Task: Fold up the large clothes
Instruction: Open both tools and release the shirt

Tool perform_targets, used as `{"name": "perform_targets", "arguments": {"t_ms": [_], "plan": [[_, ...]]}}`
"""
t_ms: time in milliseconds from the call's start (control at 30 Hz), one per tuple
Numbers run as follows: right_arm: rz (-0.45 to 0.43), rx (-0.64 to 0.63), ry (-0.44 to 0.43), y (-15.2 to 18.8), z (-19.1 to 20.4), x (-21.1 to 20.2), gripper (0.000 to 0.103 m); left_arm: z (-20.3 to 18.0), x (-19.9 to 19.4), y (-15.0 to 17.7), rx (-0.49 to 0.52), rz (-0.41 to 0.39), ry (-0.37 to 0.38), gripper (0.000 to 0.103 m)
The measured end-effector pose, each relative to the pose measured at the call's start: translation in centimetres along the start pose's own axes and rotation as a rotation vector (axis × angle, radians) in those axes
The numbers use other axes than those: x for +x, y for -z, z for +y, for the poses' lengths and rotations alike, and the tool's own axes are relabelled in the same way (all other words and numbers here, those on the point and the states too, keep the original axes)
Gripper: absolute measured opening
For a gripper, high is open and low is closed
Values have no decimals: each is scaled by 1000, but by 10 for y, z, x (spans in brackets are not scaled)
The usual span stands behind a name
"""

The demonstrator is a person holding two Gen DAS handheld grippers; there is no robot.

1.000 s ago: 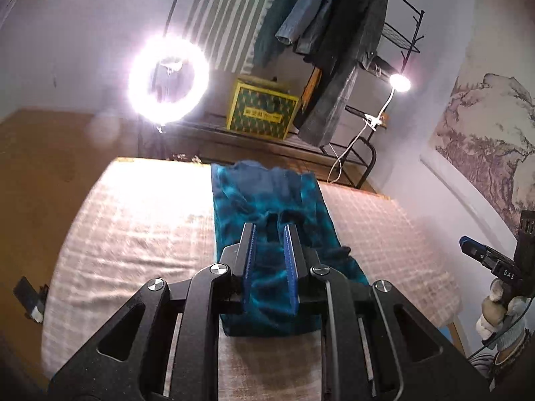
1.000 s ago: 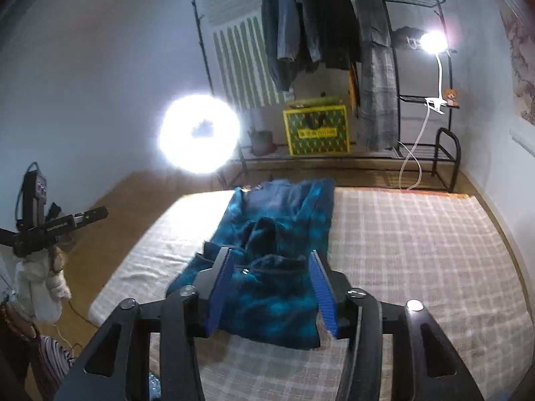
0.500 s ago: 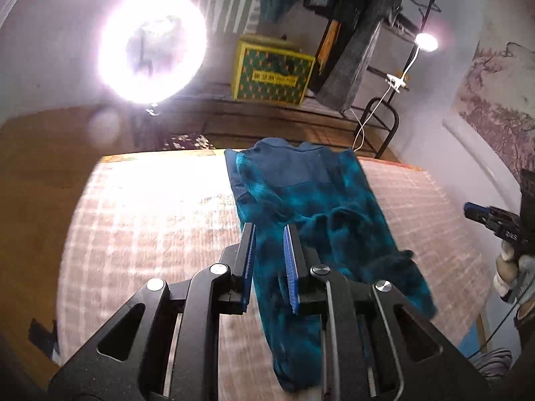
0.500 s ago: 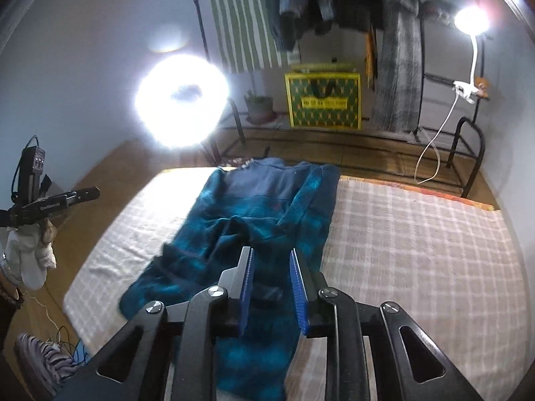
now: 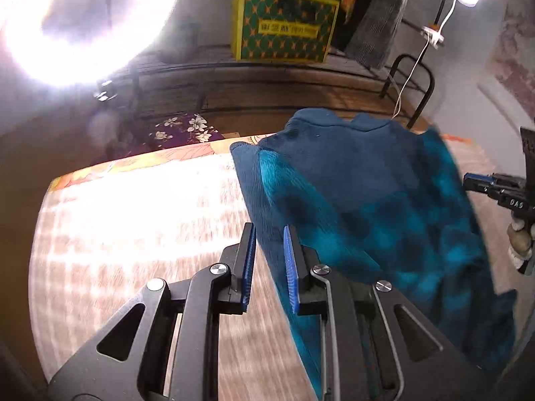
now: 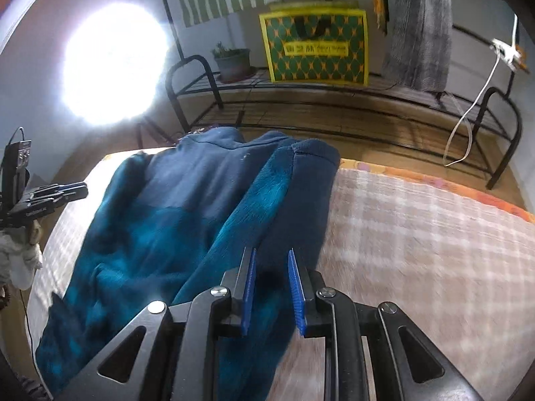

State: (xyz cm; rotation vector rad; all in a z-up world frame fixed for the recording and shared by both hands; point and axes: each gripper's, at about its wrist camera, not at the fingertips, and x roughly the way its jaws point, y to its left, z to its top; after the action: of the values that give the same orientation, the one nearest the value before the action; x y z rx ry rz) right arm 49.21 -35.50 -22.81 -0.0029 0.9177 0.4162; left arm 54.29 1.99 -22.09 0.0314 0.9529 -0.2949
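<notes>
Fleecy teal garment point(image 5: 384, 207) rumpled over checked bedcover point(image 5: 133, 220)

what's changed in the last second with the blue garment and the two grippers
Both hand-held grippers, left and right, swept toward the far end of the bed, unfolding the blue garment to lie longer. The right one's jaws have just been closing, cloth between them. The left's gap, the yellow box and the lamp stayed.

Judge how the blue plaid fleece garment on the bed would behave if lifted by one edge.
The blue fleece garment is probably floppy: it lies in soft folds and bunches on the checked bed cover. It looks thick and plush, so likely bulky rather than slippery. Lifted by one edge, the rest would likely sag and drag.
</notes>
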Motion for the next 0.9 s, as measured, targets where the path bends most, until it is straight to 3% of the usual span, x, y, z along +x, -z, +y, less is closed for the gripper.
{"name": "perform_targets", "arguments": {"t_ms": [267,367,600,667,700,733,800,900], "plan": [[15,-40,-27,-24,0,48,17,-17,53,-15,93,34,-18,16],[34,-61,-24,-30,1,64,18,-27,60,-11,141,8,-37,16],[35,-50,-48,-32,-4,72,21,-18,54,-18,104,9,1,19],[20,-54,-57,-33,-7,63,29,-11,43,-22,79,-8,32,19],[-1,-56,-75,-32,-9,55,32,-5,36,-23,61,-22,49,26],[-24,-54,-92,-32,-12,47,36,3,30,-25,38,-41,64,39],[-67,-40,-107,-32,-23,35,38,19,21,-28,-4,-69,66,51],[-73,16,-87,-34,-47,33,39,47,26,-33,-90,-49,84,51]]}}
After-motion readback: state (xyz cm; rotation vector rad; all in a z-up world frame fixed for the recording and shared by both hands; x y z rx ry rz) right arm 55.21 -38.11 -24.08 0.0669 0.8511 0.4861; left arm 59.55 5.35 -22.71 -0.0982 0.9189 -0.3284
